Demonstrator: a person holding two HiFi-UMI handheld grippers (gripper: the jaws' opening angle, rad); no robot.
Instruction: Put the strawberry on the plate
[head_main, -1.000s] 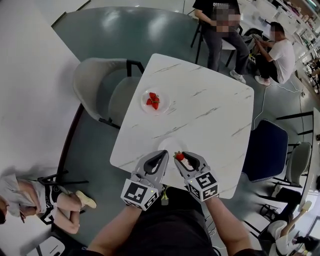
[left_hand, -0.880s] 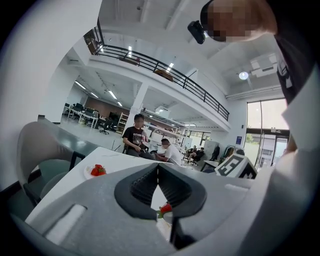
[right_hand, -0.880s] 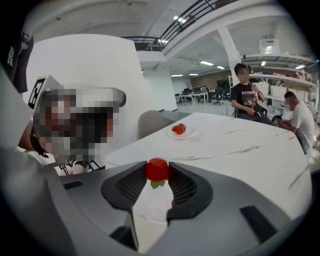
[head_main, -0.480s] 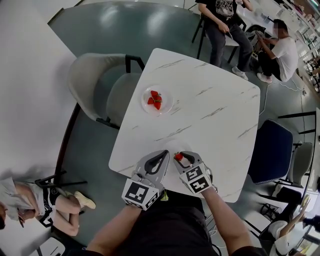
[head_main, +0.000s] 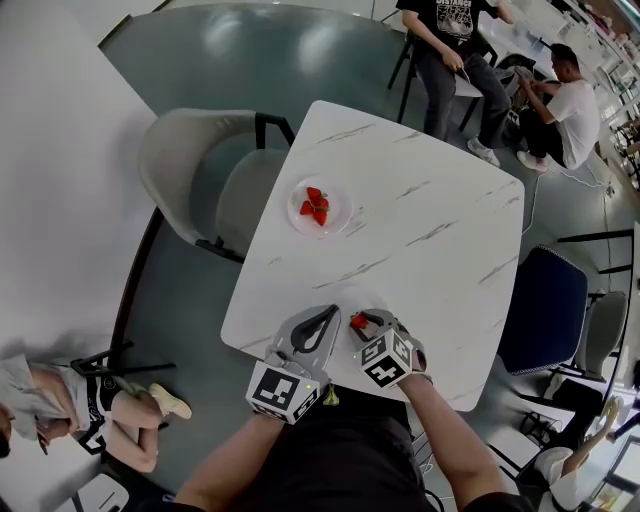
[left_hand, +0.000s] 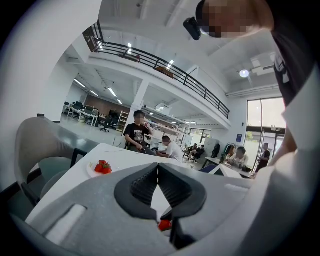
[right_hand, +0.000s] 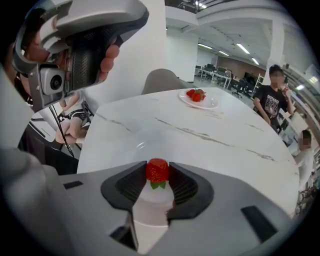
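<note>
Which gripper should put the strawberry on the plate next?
Right. The right gripper is clamped on the strawberry over the table's near edge. The left gripper is shut and empty beside it.

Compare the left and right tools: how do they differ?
The grey left tool is shut and empty; the grey right tool grips a small red strawberry. Left jaws touch; right jaws stand apart around the fruit. Both hang over the white marble table's near edge.
</note>
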